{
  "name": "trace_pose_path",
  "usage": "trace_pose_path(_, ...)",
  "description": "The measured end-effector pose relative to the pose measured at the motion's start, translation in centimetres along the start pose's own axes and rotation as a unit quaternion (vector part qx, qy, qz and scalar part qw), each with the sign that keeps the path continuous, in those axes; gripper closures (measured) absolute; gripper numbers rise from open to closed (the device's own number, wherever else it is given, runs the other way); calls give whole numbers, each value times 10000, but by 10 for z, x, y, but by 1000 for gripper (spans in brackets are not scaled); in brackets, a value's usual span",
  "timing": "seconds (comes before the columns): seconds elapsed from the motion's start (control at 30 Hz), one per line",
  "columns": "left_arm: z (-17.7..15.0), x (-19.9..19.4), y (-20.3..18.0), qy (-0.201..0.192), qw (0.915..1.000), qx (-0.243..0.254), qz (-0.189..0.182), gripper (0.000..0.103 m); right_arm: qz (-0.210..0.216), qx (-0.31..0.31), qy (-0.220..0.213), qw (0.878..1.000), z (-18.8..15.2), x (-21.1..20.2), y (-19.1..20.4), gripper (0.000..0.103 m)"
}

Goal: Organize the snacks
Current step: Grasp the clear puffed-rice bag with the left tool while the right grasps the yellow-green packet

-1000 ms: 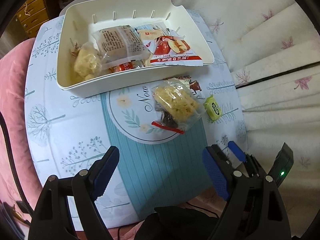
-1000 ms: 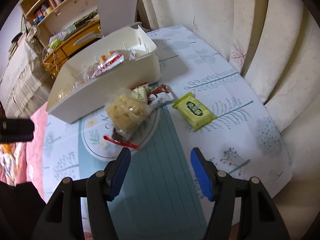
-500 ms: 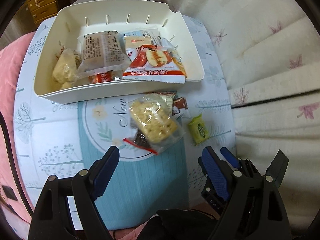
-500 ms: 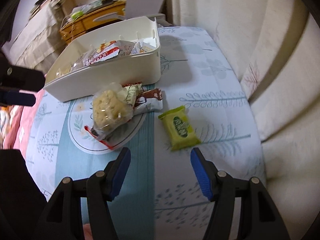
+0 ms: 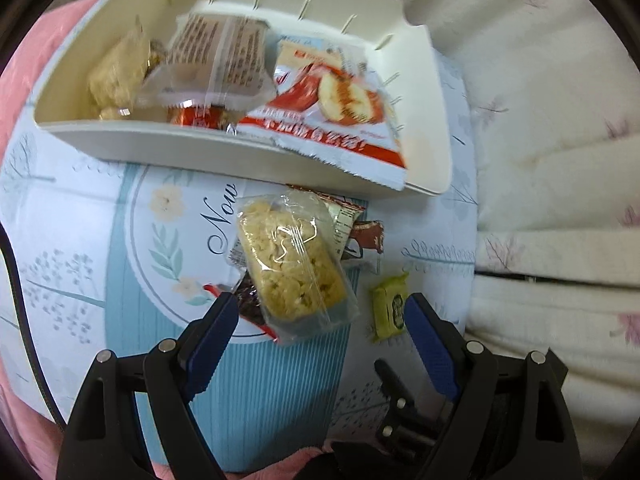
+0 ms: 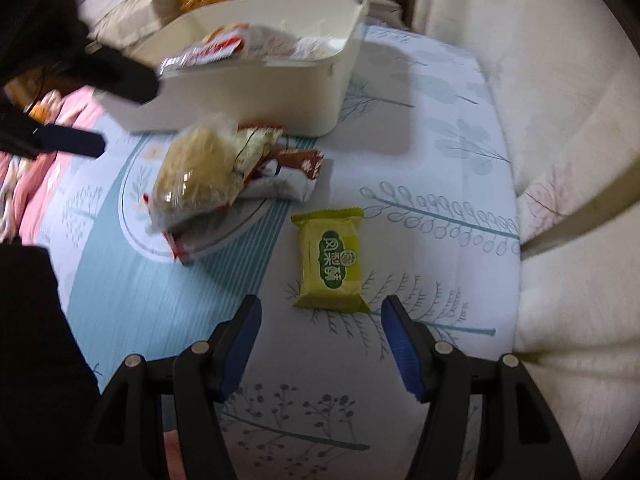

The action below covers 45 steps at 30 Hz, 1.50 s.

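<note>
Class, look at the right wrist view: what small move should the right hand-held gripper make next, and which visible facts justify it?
Probably ease the right hand-held gripper forward and down so its open jaws straddle the yellow-green snack packet. The packet lies flat on the tablecloth, alone, just ahead of the fingertips and roughly centred between them, still outside the white bin.

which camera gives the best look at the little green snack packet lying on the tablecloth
The right wrist view. There the green packet lies whole and unobstructed just ahead of the open right gripper, with its label showing. In the left wrist view the packet is small and partly hidden behind the left gripper's right finger.
</note>
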<state>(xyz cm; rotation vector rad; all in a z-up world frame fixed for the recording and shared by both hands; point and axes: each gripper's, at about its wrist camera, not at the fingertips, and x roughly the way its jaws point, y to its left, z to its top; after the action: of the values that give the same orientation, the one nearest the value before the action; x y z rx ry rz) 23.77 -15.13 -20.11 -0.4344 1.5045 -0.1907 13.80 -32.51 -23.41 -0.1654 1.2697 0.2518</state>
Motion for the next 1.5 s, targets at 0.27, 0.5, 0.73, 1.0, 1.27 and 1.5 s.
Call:
trace_pose_path(0.27, -1, 34, 9, 15, 9990, -447, 69, 22, 48, -611, 205, 9979, 0, 13, 2, 40)
trace_pose_path(0.5, 6, 51, 11, -37, 9983, -582, 81, 30, 137, -821, 263, 9962, 4, 24, 2, 41)
trace_pose_path(0.73, 11, 54, 11, -114, 9983, -560, 117, 46, 166, -855, 318, 9957, 10, 34, -2, 55)
trace_pose_path(1.0, 9, 49, 13, -92, 9986, -513, 54, 48, 118, -807, 364, 9960, 11, 37, -2, 58)
trace_pose_path(1.27, -2, 25, 27, -247, 9983, -521, -122, 49, 164, -631, 459, 9968, 8, 34, 2, 65)
trace_pose_path(1.5, -14, -6, 44, -412, 9977, -484, -231, 49, 243, -309, 597, 9974, 9, 33, 5, 65)
